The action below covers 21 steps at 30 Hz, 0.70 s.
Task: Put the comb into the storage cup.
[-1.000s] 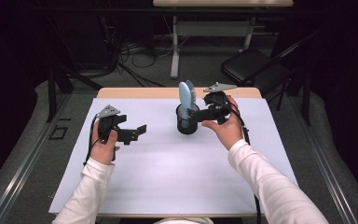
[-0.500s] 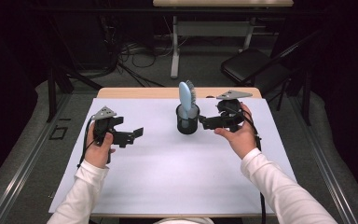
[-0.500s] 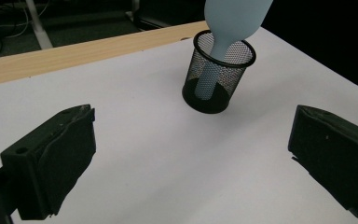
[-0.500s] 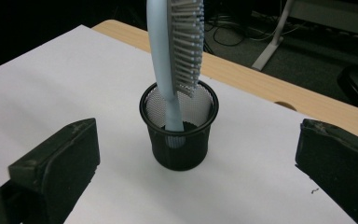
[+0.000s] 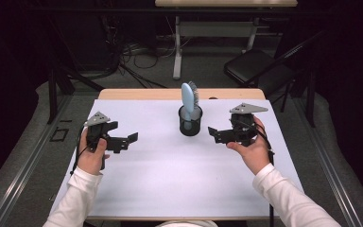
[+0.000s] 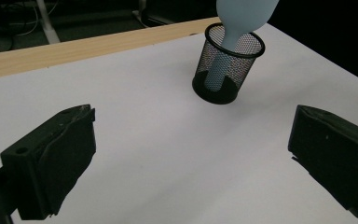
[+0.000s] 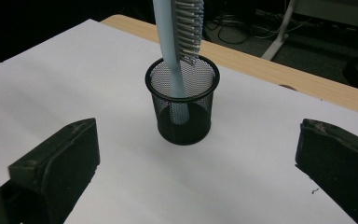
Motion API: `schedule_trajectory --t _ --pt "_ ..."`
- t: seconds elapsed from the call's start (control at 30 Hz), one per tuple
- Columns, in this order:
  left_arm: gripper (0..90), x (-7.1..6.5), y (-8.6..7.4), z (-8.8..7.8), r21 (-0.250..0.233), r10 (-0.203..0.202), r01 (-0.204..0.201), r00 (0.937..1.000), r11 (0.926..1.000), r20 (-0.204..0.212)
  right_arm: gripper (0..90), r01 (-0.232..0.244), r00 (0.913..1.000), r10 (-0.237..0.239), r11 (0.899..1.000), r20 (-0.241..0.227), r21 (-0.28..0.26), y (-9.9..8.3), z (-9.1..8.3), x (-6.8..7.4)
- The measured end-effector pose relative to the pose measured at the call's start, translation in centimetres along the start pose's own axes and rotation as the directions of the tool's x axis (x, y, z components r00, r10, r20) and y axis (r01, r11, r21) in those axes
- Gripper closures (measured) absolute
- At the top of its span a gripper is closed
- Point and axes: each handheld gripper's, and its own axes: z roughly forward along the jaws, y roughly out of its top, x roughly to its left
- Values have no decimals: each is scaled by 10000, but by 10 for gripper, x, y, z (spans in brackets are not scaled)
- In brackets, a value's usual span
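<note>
You see a pale blue brush (image 5: 187, 98) with grey bristles, a black mesh cup (image 5: 190, 121), black claws and a white worktop (image 5: 170, 175) edged in light wood.

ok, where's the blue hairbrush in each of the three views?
High view: hairbrush stands handle-down in the black mesh cup, top centre of the white sheet.
Left gripper view: top right, its handle in the cup, its head cut off by the top edge.
Right gripper view: top centre, bristles facing right, above the open jaws.
Shared landmark: the wooden table edge behind the cup.
</note>
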Motion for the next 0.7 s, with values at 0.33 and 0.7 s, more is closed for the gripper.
schedule_trajectory --t 0.33,0.7 --pt "9 4 -13 -16 -200 -12 11 10000 9998 -47 0 -88 9998 87 9999 191 79 -25 -15 -5" --pt "8 16 -31 -29 -433 -226 215 9994 9988 -258 0 -149 9986 143 9998 512 112 -59 -27 -9"
